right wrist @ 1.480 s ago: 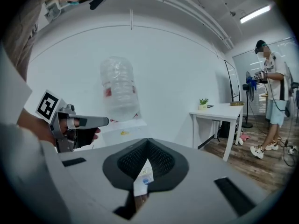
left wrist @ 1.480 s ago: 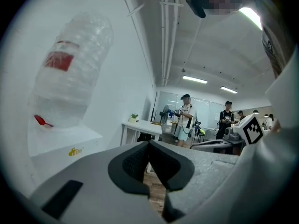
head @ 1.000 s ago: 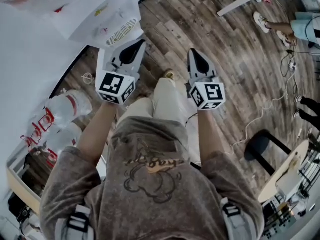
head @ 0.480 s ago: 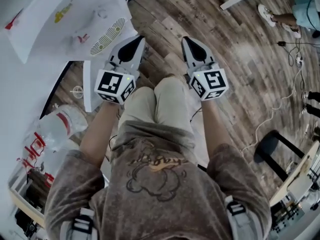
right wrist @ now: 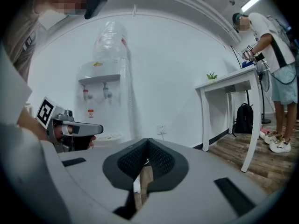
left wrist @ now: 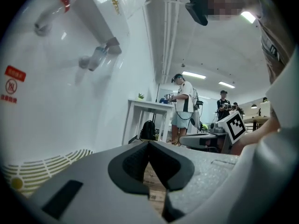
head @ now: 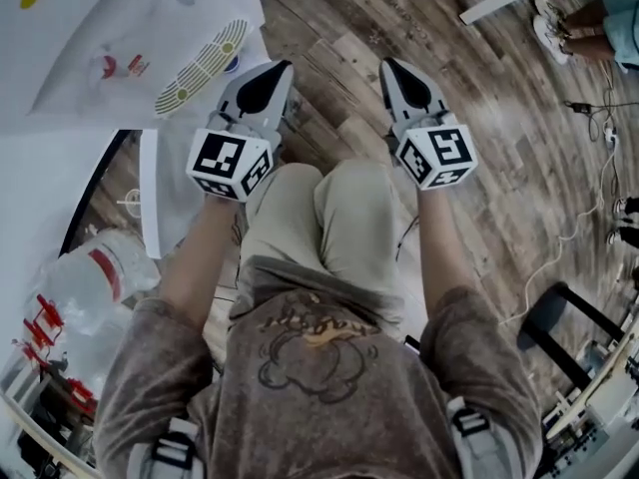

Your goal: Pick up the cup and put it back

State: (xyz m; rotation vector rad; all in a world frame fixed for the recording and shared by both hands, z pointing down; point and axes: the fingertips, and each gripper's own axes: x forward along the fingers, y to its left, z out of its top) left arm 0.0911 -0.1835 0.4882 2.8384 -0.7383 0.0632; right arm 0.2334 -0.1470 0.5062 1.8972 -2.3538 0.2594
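Wooden floor [head: 519, 198] fills the head view's right, and a drip tray [head: 205, 63] is seen at upper left. In the left gripper view, the left hand-held gripper [left wrist: 149, 143] is shown closed and empty — in the right gripper view, the right hand-held gripper [right wrist: 148, 141] likewise. The cup's place cannot be told.

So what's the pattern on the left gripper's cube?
The cube bears black-and-white square markers, clearest in the head view.
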